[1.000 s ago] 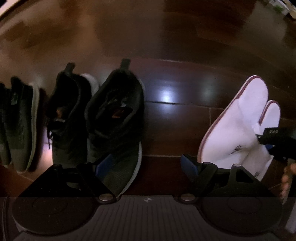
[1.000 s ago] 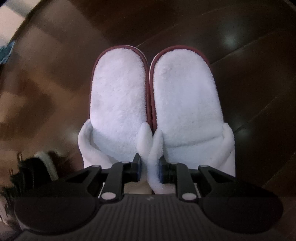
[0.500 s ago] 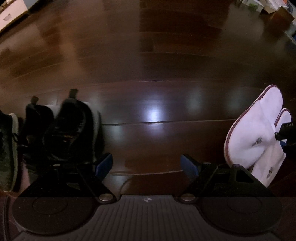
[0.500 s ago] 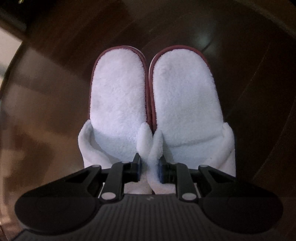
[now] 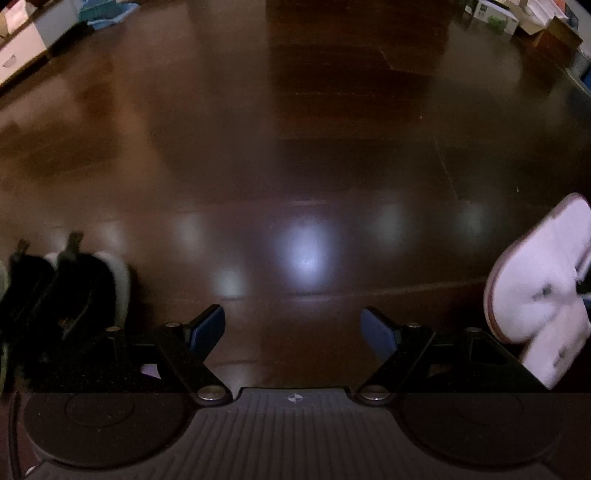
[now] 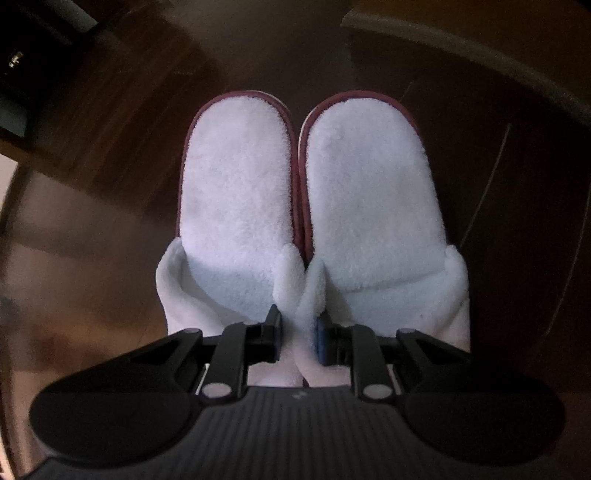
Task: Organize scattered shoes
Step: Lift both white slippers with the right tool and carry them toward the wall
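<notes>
Two white fluffy slippers with dark red trim, the left slipper [image 6: 236, 192] and the right slipper [image 6: 373, 199], hang side by side in the right wrist view. My right gripper [image 6: 298, 332] is shut on their inner edges, pinched together. The same slippers [image 5: 543, 288] show at the far right of the left wrist view, tilted above the floor. My left gripper [image 5: 293, 328] stands open over bare dark wooden floor with nothing between its blue pads. Black sneakers [image 5: 74, 291] with pale soles sit on the floor at the lower left, partly behind the gripper body.
Dark glossy wooden floor [image 5: 295, 166] fills most of the left wrist view. White furniture [image 5: 18, 55] and blue items [image 5: 103, 14] lie at the far upper left, boxes [image 5: 535, 22] at the far upper right. A dark curved edge [image 6: 480, 55] crosses the upper right of the right wrist view.
My left gripper has pulled away from the black sneakers, which slid to the lower left; more floor shows. The right gripper keeps its hold on the slippers while the background behind them shifted.
</notes>
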Demonstrator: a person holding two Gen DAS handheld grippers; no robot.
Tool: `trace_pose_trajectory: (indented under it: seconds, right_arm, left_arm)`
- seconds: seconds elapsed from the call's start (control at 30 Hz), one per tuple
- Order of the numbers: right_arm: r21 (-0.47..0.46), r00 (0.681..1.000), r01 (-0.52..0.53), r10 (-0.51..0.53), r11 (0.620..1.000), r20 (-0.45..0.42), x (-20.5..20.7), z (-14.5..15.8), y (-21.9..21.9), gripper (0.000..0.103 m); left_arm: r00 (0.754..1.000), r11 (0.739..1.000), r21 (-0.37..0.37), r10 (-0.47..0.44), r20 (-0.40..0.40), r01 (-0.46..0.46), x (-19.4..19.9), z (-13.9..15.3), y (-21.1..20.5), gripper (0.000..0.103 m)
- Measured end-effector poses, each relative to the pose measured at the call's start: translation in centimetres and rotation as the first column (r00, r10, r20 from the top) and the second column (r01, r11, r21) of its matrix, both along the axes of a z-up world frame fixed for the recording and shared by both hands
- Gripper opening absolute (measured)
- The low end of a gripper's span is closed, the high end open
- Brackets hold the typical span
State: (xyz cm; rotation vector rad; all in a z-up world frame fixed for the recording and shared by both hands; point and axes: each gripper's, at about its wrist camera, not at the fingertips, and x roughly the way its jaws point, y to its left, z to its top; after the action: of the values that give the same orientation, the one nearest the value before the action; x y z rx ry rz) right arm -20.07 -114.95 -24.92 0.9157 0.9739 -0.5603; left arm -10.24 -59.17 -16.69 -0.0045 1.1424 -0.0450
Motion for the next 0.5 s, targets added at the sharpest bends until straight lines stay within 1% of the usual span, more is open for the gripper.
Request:
trace_pose_trajectory:
  seconds: [0.07, 0.1, 0.17, 0.3, 0.37, 0.43, 0.5]
  right_arm:
    - [0.000, 1.000, 0.031, -0.031, 1.000, 0.000, 0.0, -0.3, -1.8, 0.020]
    - [0.012, 0.998, 0.064, -0.064, 0.998, 0.004, -0.1, -0.4, -2.8, 0.020]
    - [0.042, 0.991, 0.130, -0.131, 0.991, 0.011, -0.5, -0.7, -4.7, 0.020]
    - [0.092, 0.972, 0.230, -0.234, 0.969, 0.027, -1.1, -1.2, -7.0, 0.020]
    - [0.102, 0.966, 0.255, -0.258, 0.962, 0.026, -1.1, -1.4, -7.8, 0.020]
    - [0.105, 0.963, 0.266, -0.270, 0.958, 0.023, -0.5, -2.2, -7.5, 0.020]
    - [0.109, 0.960, 0.277, -0.281, 0.955, 0.018, -0.6, -2.7, -8.2, 0.021]
  left_arm:
    - [1.000, 1.000, -0.010, -0.005, 0.015, 0.005, 0.4, 0.0, -0.8, 0.085]
    - [1.000, 1.000, -0.014, -0.013, 0.024, 0.013, 0.6, 0.1, -1.6, 0.085]
    - [0.999, 0.999, -0.021, -0.024, 0.024, 0.024, 0.7, -0.1, -2.3, 0.085]
    - [0.999, 0.998, -0.030, -0.049, 0.010, 0.049, 0.2, -0.9, -3.8, 0.085]
    - [0.999, 0.998, -0.028, -0.050, 0.002, 0.051, 0.0, -1.3, -4.1, 0.085]
    - [0.999, 0.998, -0.025, -0.052, -0.007, 0.052, -0.1, -1.7, -4.2, 0.085]
    - [0.998, 0.998, -0.019, -0.054, -0.011, 0.054, -0.1, -2.0, -4.3, 0.085]
